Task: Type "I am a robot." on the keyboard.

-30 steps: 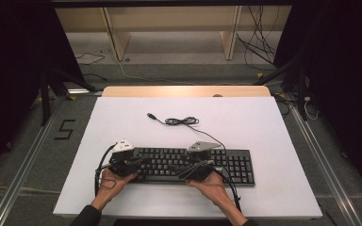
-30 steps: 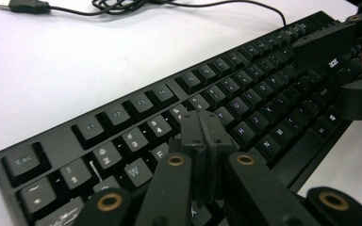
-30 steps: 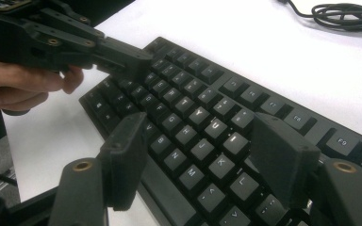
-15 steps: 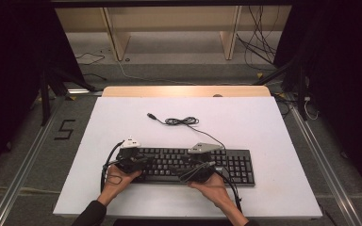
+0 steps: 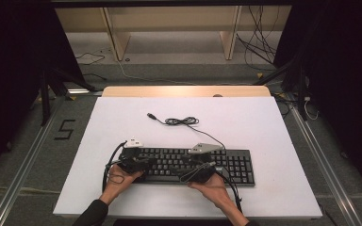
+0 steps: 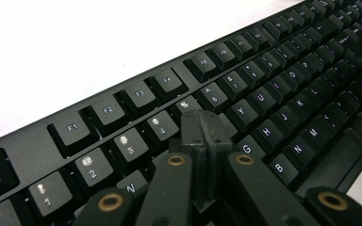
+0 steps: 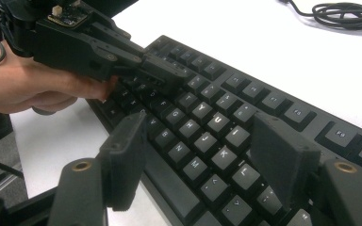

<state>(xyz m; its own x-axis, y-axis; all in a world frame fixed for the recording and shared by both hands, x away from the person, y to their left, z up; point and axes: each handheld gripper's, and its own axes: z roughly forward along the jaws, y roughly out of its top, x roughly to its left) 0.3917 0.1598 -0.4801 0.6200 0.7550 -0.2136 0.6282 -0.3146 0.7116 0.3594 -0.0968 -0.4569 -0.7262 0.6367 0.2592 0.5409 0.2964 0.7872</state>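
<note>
A black keyboard (image 5: 235,165) lies along the near part of the white table (image 5: 264,122). My left gripper (image 5: 150,163) is over its left half with the jaws shut together and nothing between them. In the left gripper view the shut tip (image 6: 203,128) sits low over the keys (image 6: 264,94) between 4 and G; whether it touches a key I cannot tell. My right gripper (image 5: 187,169) hovers over the middle of the keyboard. Its jaws stand open (image 7: 198,136) on either side of the J, K and L keys (image 7: 224,155) with nothing held. The left gripper (image 7: 167,75) also appears there, beyond the keys.
The keyboard's black cable (image 5: 181,121) lies coiled behind it, ending in a loose USB plug (image 5: 150,115). A wooden strip (image 5: 184,91) borders the table's far edge. White table surface spreads behind and to both sides of the keyboard.
The left hand and its gripper have shifted slightly to the right along the keyboard. The right hand has stayed put.
</note>
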